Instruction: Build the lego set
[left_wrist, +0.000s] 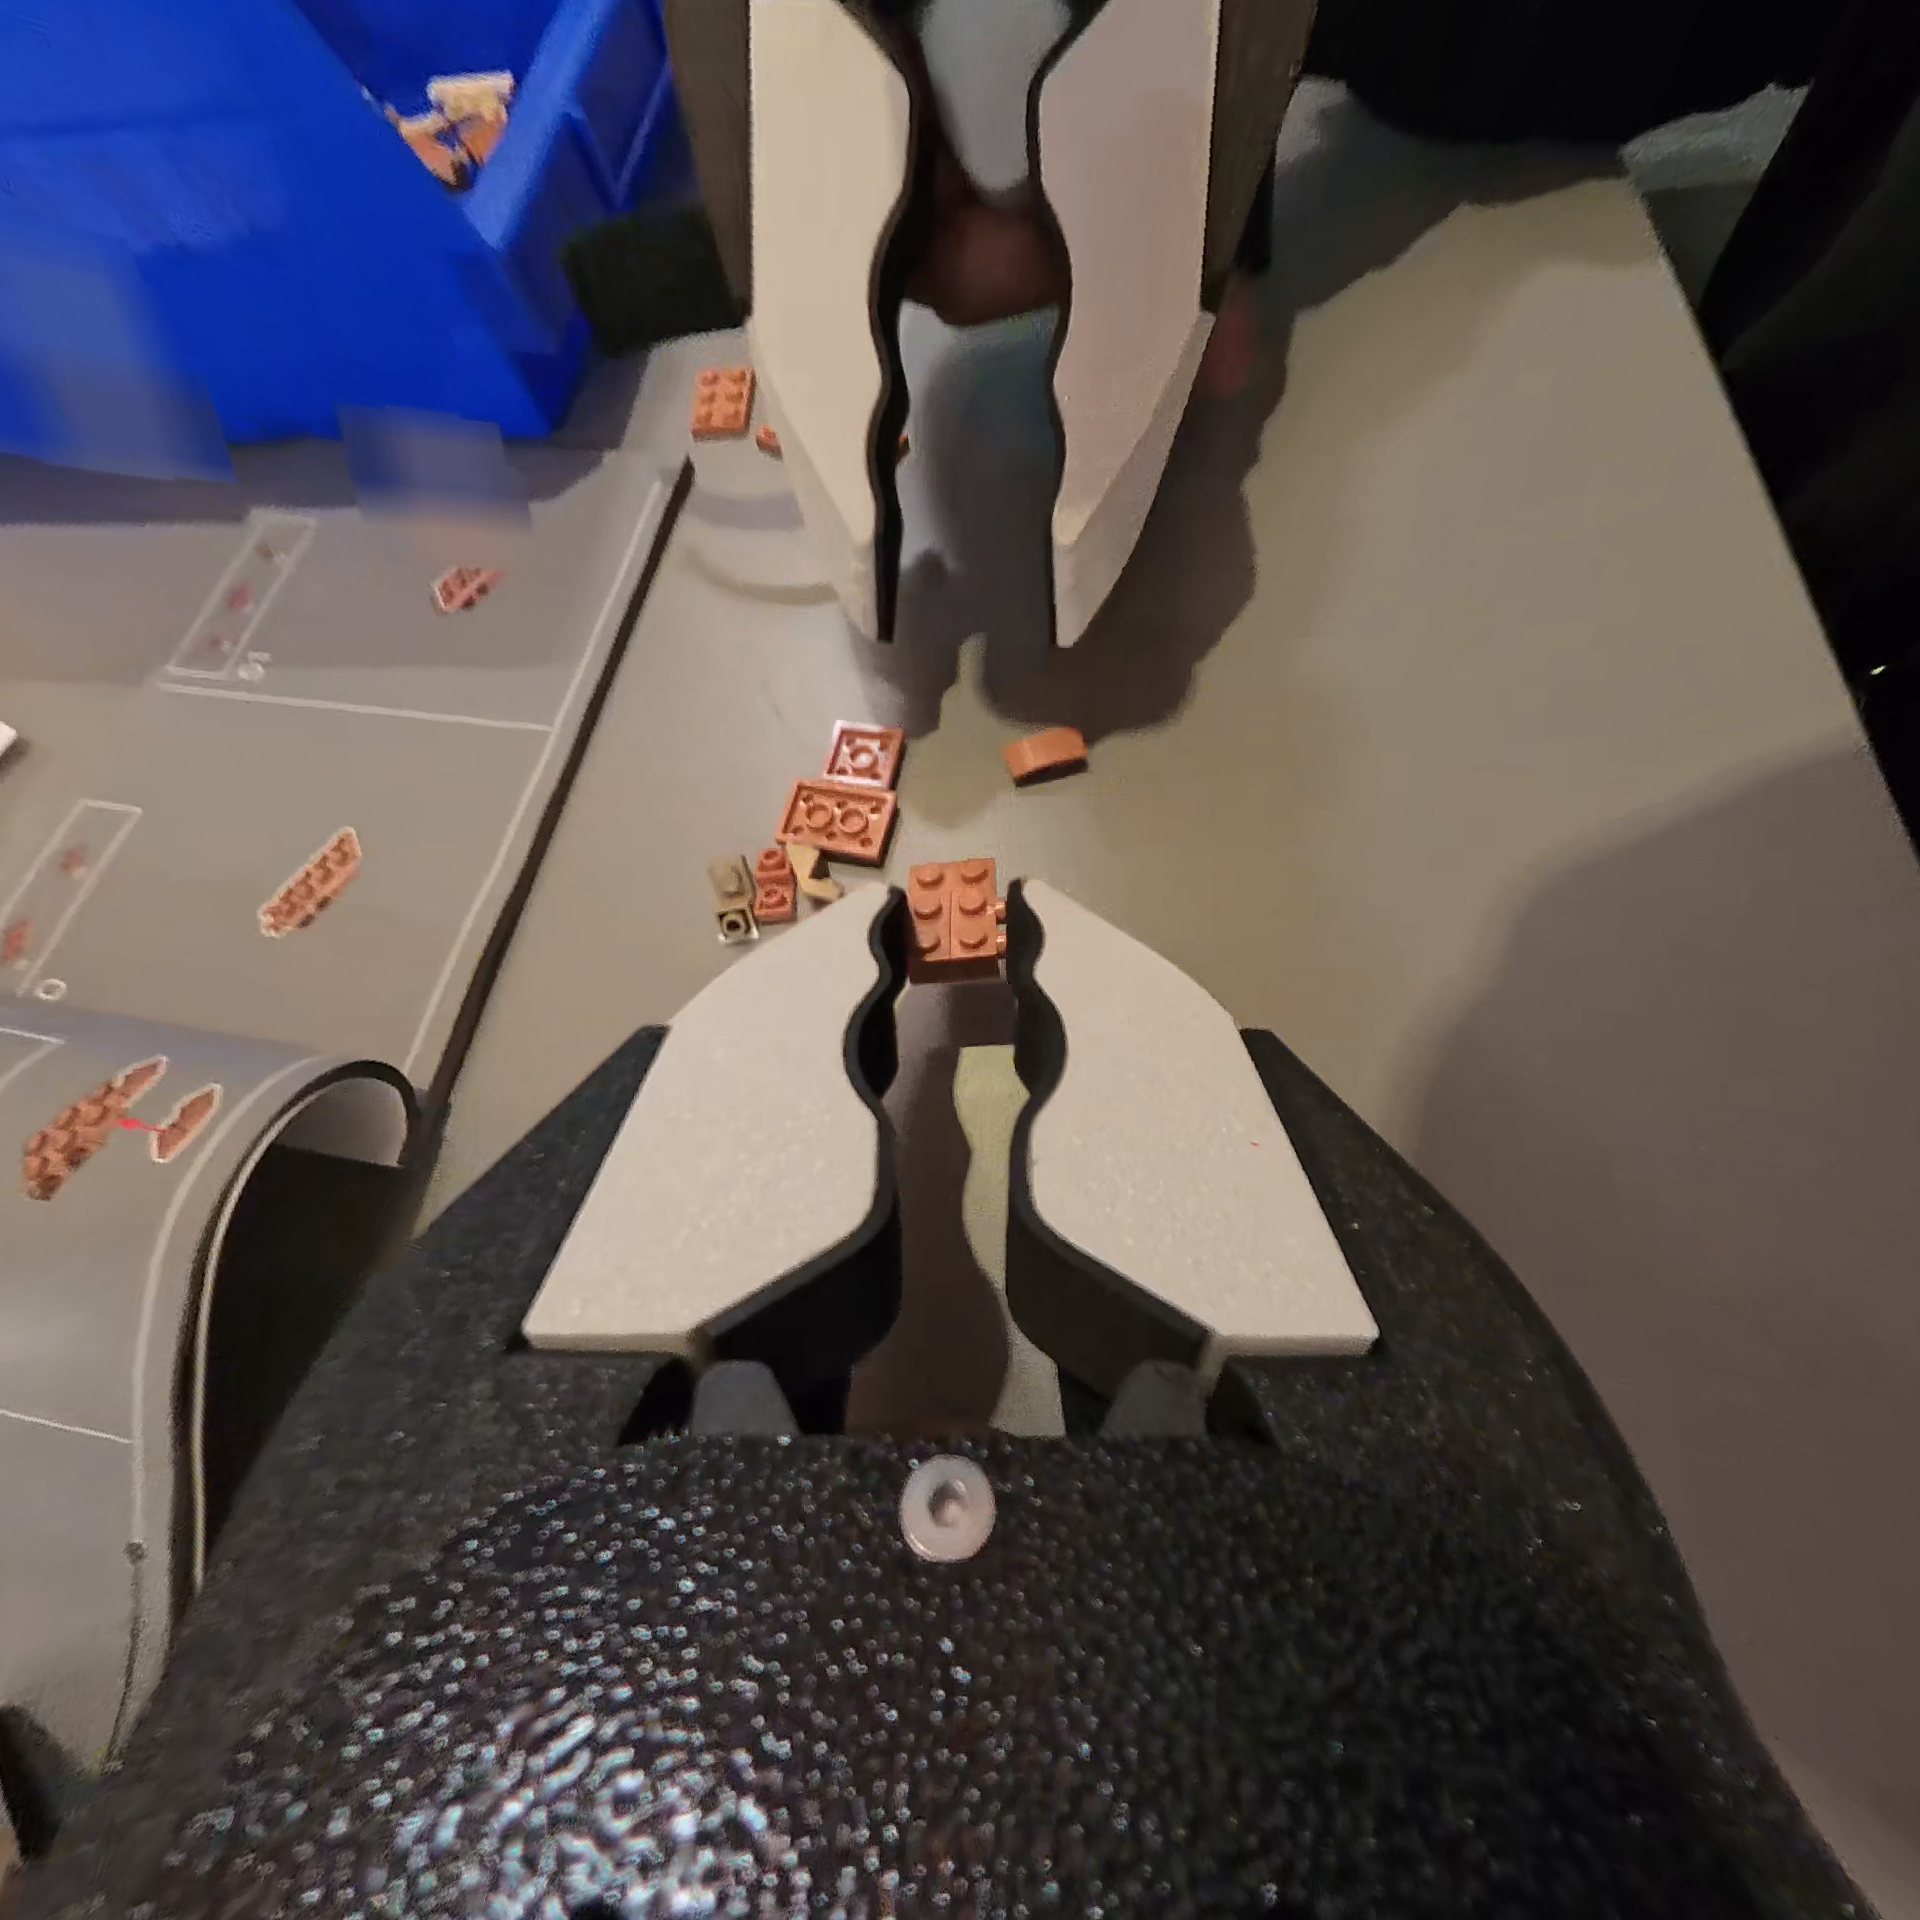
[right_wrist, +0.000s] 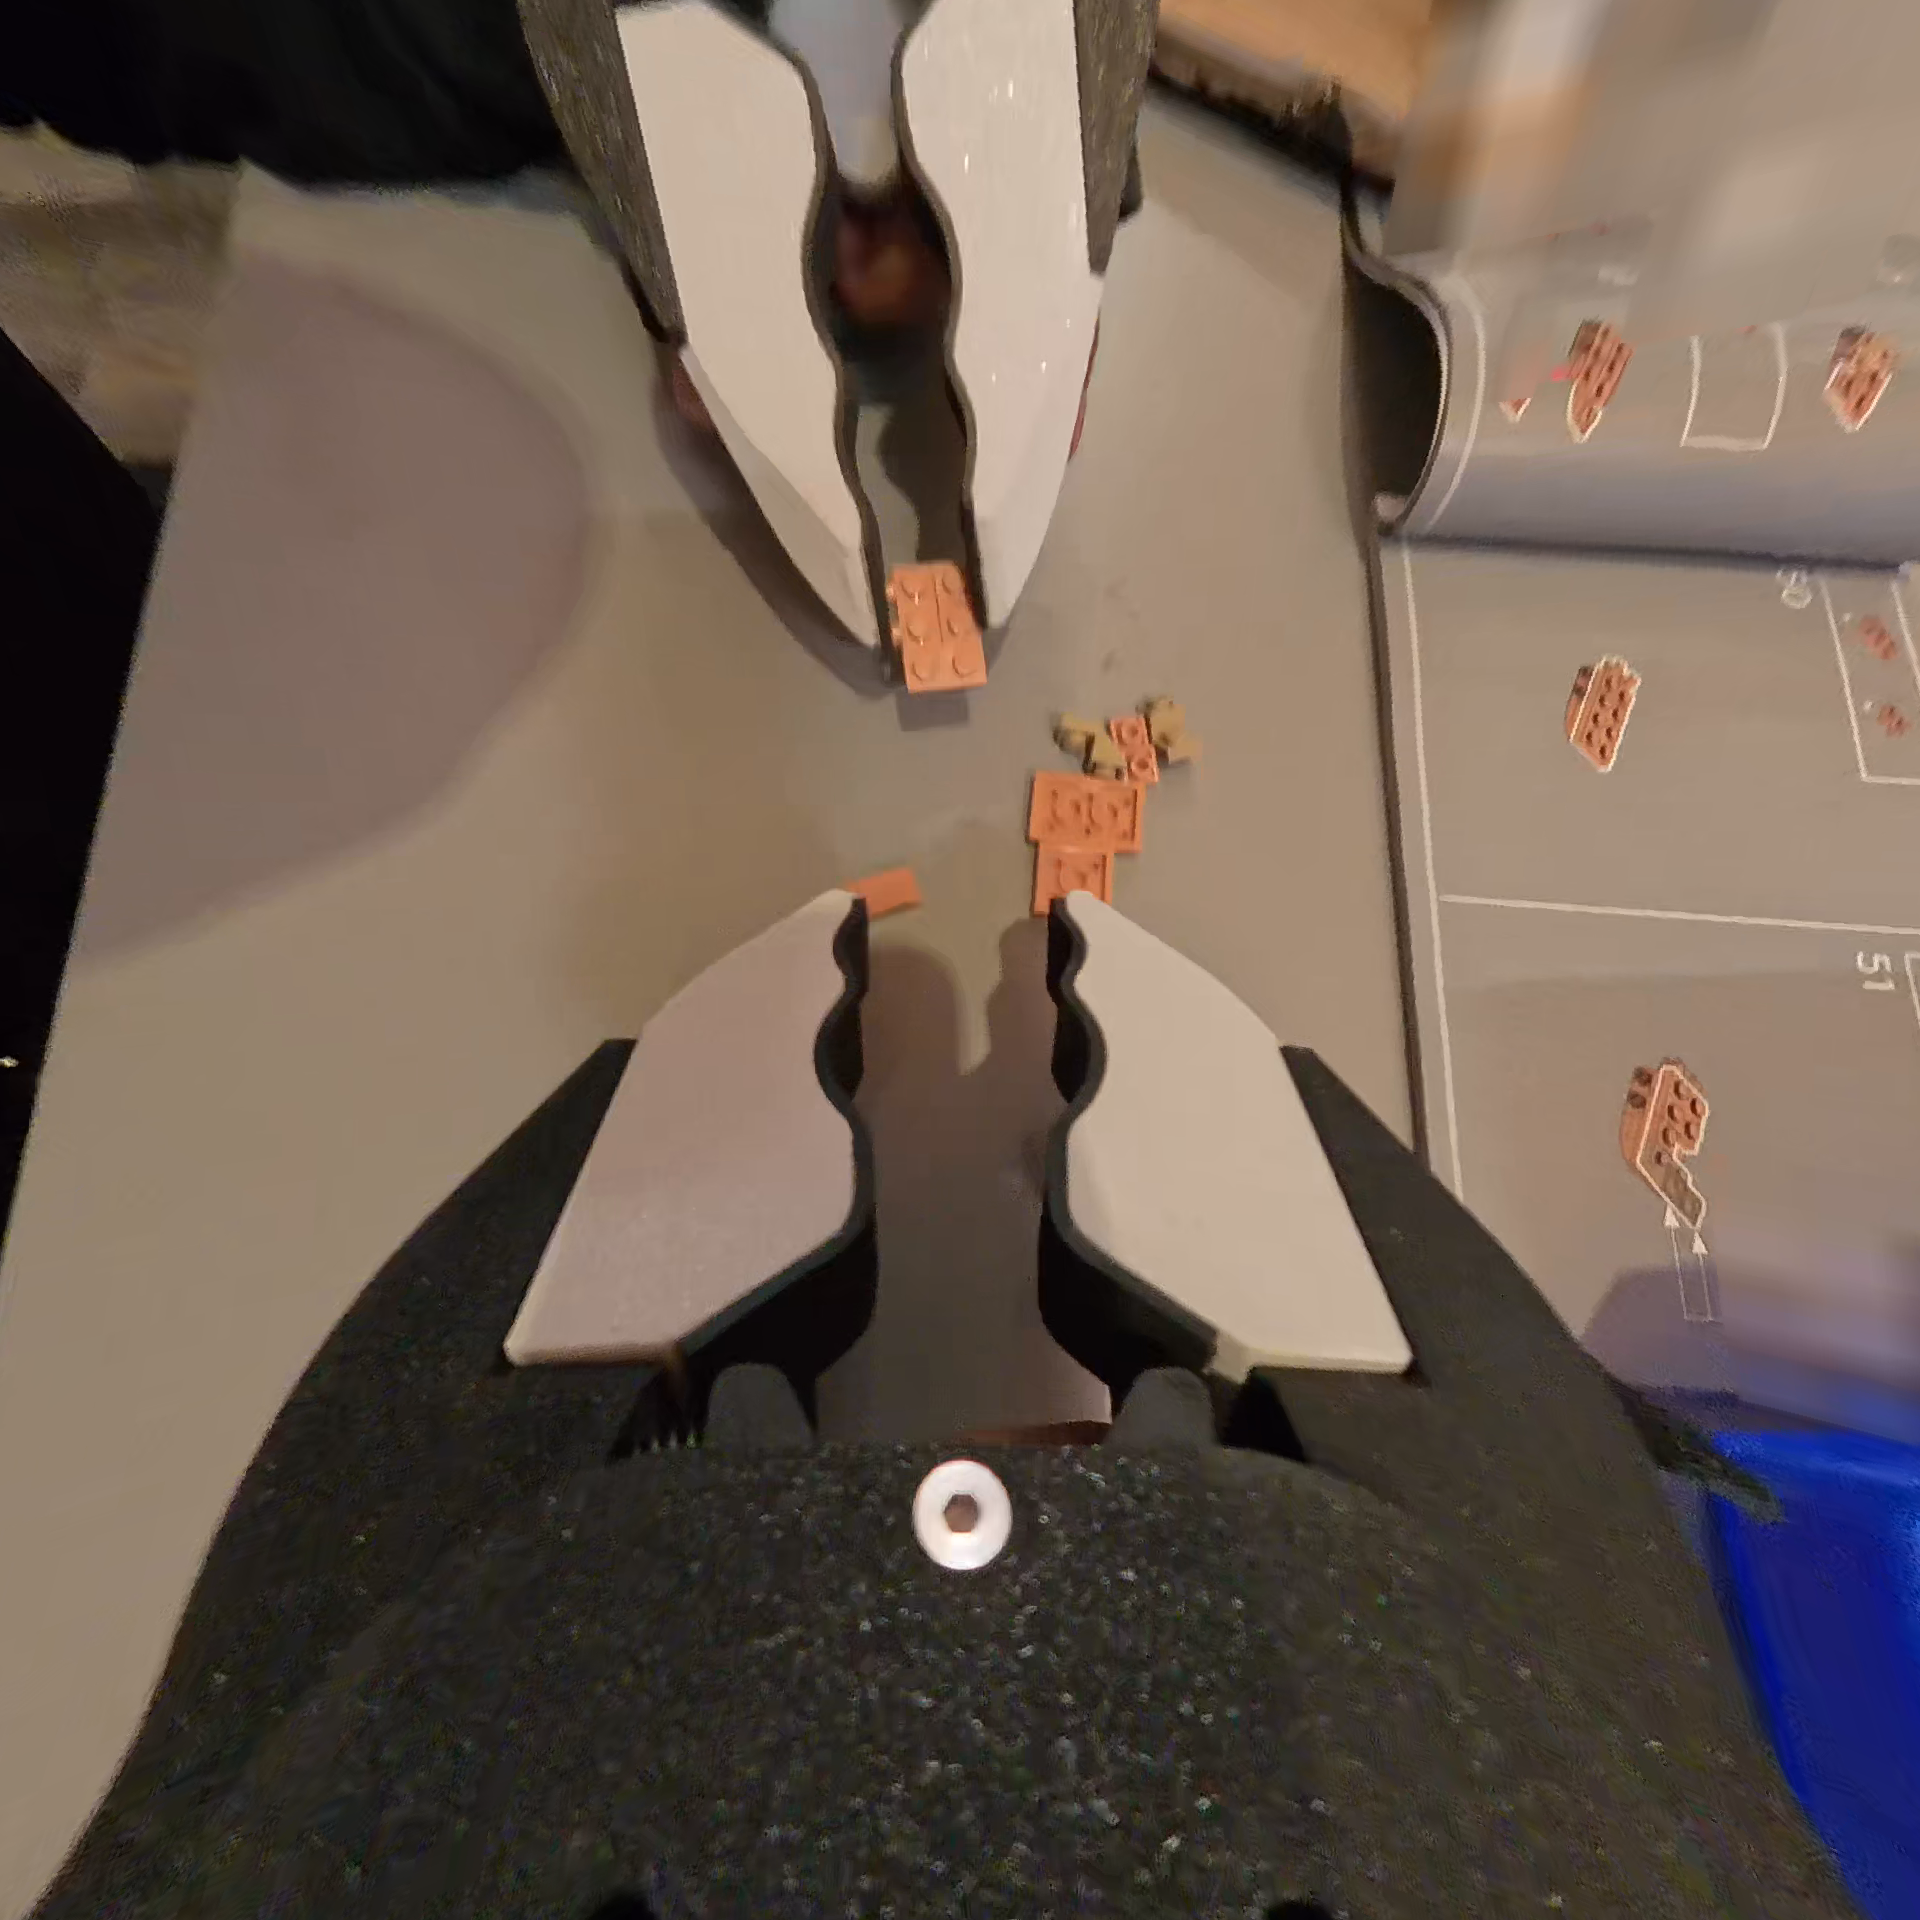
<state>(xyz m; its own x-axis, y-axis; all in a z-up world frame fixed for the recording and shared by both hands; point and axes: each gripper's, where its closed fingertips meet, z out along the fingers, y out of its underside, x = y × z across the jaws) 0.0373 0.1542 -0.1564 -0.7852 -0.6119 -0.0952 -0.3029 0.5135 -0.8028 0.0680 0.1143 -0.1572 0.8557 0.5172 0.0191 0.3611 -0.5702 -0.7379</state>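
Brick assembly (left_wrist: 954, 925) pinched in left gripper (left_wrist: 954, 935) — loose plates (left_wrist: 836, 821) beside.

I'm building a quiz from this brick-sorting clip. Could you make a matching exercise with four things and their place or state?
Things:
1. left gripper
2. right gripper
3. blue bin
4. curved brown piece

States:
A. lies alone on the grey table
B. fingers apart, nothing between them
C. far left, behind the printed mat
D. fingers closed on a brown studded brick

Pairs: 1-D, 2-B, 3-C, 4-A
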